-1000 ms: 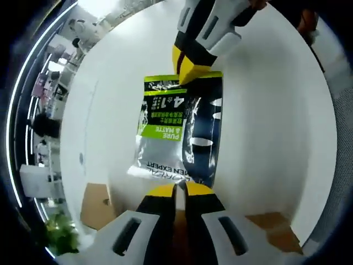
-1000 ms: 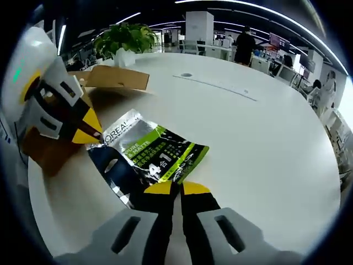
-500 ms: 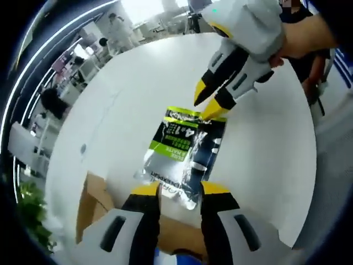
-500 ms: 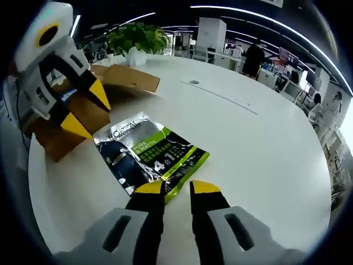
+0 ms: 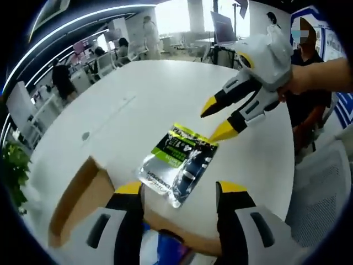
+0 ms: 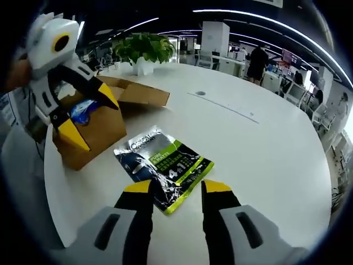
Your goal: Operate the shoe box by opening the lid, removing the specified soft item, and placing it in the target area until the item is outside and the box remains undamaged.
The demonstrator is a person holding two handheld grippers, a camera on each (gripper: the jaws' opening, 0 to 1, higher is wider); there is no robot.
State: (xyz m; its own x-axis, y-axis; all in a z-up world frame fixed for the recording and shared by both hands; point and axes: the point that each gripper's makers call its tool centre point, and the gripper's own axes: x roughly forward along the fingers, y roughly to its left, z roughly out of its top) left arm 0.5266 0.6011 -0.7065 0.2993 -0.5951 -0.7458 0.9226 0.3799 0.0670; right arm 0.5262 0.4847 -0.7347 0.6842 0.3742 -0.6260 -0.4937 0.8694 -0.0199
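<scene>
Wide round white table (image 6: 265, 138) under strip lights, in an open office with desks, screens and people standing far off. On the far left of the table in the right gripper view, a green potted plant (image 6: 142, 48); in the table top, a small round port (image 6: 201, 93).

Near the left edge, an open brown cardboard box (image 6: 91, 130), lid flap (image 6: 135, 91) folded back flat on the table, something blue and white inside (image 6: 84, 108), probably another packet, though too blurred to be sure. Nothing lying across the pouch.

Flat on the table just right of the box, outside it, a foil pouch (image 6: 165, 168) (image 5: 179, 163), silver, dark blue and lime green with white lettering.

Left gripper (image 5: 179, 187) with jaws spread wide, empty, raised over the box's near edge with the pouch beyond the tips; from the other side (image 6: 88, 116), hanging above the box. Right gripper (image 6: 176, 186) likewise parted and empty, tips straddling the pouch's near corner without touching; seen from the left gripper view (image 5: 215, 118), lifted above the pouch's far end, held by a hand (image 5: 300, 83).
</scene>
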